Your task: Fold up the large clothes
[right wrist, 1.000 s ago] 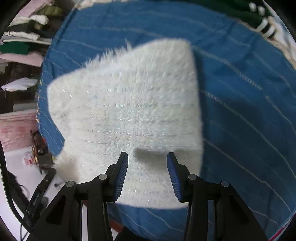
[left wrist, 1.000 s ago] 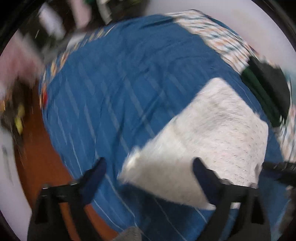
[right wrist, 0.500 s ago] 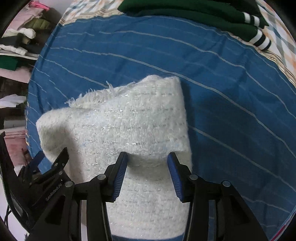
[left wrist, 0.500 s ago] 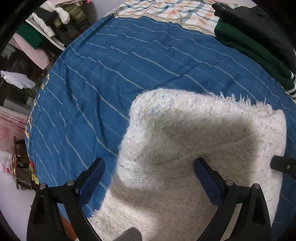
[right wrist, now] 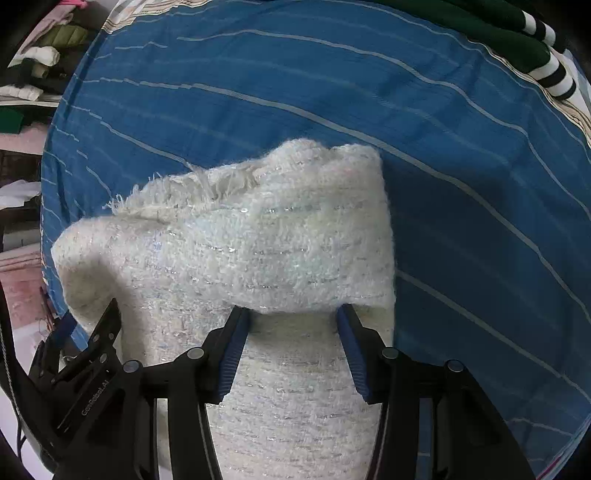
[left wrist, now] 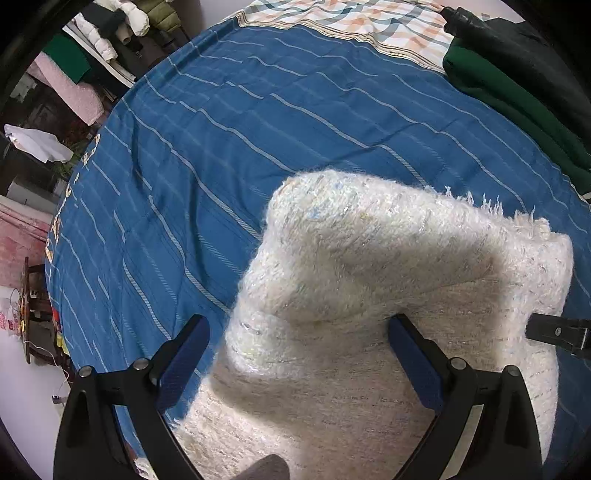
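Since a second ago the white fuzzy garment (left wrist: 388,295) has gone from lying flat on the blue striped bedspread (left wrist: 258,129) to rising in a doubled-over hump between and ahead of both claws. In the right wrist view the garment (right wrist: 277,258) bulges forward, its folded edge drooping onto the tips of the blue pads (right wrist: 232,343), with a frayed fringe along its far left edge.

The left claw (left wrist: 299,354) stands wide, fabric heaped between its fingers without either pad pressing it. The right claw (right wrist: 291,339) is narrower but still parted, the garment lying across and under the gap; neither pinches the cloth. Both point forward over the bed from its near edge, side by side: the left claw shows at the lower left of the right wrist view, its black body marked with raised lettering too distorted to read surely.

Farther out, a dark green garment (left wrist: 517,99) with black-and-white striped cuffs (right wrist: 554,74) lies on a plaid sheet (left wrist: 351,18) at the far side. Piled clothes (left wrist: 74,74) sit beyond the bed's left edge.
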Tool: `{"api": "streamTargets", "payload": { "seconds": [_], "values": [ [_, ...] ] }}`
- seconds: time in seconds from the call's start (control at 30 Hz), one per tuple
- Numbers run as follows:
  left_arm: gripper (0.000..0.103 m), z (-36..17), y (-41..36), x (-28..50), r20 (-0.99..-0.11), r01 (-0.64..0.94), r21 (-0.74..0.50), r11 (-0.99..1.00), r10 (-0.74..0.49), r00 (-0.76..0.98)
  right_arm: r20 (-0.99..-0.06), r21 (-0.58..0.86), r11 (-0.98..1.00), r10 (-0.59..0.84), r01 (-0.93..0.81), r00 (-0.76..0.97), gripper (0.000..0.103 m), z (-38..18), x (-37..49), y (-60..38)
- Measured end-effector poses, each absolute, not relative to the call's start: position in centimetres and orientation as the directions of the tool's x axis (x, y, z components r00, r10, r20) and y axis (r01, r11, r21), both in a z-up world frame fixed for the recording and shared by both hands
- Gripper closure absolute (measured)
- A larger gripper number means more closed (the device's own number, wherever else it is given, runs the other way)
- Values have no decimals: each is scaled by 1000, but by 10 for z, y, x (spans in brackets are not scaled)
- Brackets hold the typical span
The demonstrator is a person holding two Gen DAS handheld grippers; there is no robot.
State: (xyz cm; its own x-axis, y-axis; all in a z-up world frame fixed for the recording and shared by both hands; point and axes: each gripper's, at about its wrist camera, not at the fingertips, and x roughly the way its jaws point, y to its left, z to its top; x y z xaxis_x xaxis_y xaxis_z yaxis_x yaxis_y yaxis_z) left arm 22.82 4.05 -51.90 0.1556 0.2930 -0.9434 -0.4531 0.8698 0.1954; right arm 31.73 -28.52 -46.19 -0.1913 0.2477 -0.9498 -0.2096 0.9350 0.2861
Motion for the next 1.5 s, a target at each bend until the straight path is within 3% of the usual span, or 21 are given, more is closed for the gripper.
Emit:
{"api": "streamTargets", "payload": {
  "seconds": [0.13,0.33,0.53,0.67,0.77,0.87,0.9,0.93,0.97,1.0,1.03,1.13,1.2,1.37,1.5],
  "values": [
    [4,-501,49,215,-949,-499,157,852,271,163,-935,327,925,287,-196,-207,51,-456,319,-296],
    [4,-451,58,118,-958,-671,7,741,198,209,-892,446,874,415,-195,-178,52,-403,283,-340],
    [5,-491,68,44,-988,-814,-131,565,-10,152,-868,466,852,387,-238,-311,70,-413,222,-344],
    [5,-526,75,31,-952,-854,-307,421,-147,270,-914,368,879,282,-305,-291,71,-456,212,-327],
    [5,-542,80,36,-919,-850,-393,351,-171,355,-914,361,882,271,-302,-301,71,-460,225,-320],
    [6,-559,91,38,-877,-843,-480,244,-169,450,-873,446,860,358,-247,-331,62,-444,236,-335],
    [8,-561,96,39,-870,-841,-493,222,-149,471,-837,521,829,450,-204,-311,52,-433,241,-350],
    [28,-561,101,39,-864,-838,-503,210,-129,486,-820,554,814,496,-177,-286,39,-427,245,-361],
    [42,-562,104,40,-853,-828,-521,207,-113,509,-807,579,801,537,-152,-246,34,-420,250,-376],
    [64,-563,107,43,-842,-815,-539,215,-112,527,-792,606,785,579,-128,-192,29,-415,257,-398],
    [71,-563,108,45,-836,-806,-548,224,-112,537,-785,615,780,594,-115,-173,29,-417,261,-408],
    [76,-560,109,52,-836,-793,-544,276,-88,542,-703,702,712,688,-21,-179,29,-453,273,-442],
    [76,-561,109,53,-834,-787,-545,288,-91,544,-596,785,618,770,38,-227,29,-492,279,-446],
    [76,-569,118,46,-813,-765,-578,283,-117,571,-384,901,426,870,79,-309,29,-546,272,-392],
    [76,-566,125,45,-810,-758,-580,298,-117,574,-339,925,373,895,68,-291,28,-548,273,-359]
  ]
}}
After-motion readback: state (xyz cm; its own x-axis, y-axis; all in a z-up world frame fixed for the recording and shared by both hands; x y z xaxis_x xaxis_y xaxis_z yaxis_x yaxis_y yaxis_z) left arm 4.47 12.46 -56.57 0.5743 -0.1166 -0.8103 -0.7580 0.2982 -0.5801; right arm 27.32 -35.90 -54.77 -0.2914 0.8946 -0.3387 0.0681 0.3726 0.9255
